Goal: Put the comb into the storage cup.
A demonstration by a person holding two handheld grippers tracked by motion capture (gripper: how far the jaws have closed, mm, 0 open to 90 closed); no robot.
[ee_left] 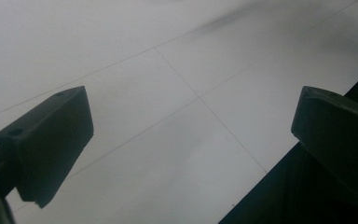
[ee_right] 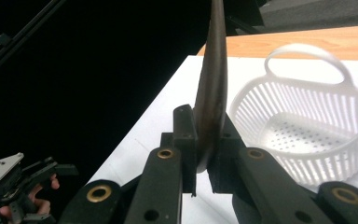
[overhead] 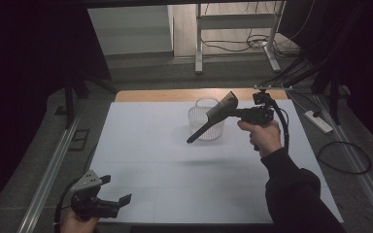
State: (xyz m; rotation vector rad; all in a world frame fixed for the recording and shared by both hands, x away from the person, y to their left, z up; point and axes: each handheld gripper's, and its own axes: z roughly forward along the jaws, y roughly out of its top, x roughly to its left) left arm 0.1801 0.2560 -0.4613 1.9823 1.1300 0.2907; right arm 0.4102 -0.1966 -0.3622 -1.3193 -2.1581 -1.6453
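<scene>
right gripper (ee_right: 204,163) pinched a dark brush (overhead: 212,118) by its head, handle slanting down-left of the jaws | white slotted basket (overhead: 205,122) just beyond and below the jaws, nearer this hand | left gripper (overhead: 118,201) spread, empty, well apart

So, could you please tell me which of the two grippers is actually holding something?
The right gripper, raised beside the white basket, has its fingers clamped on a dark comb. The left gripper, near the table's front edge, is open and empty.
</scene>
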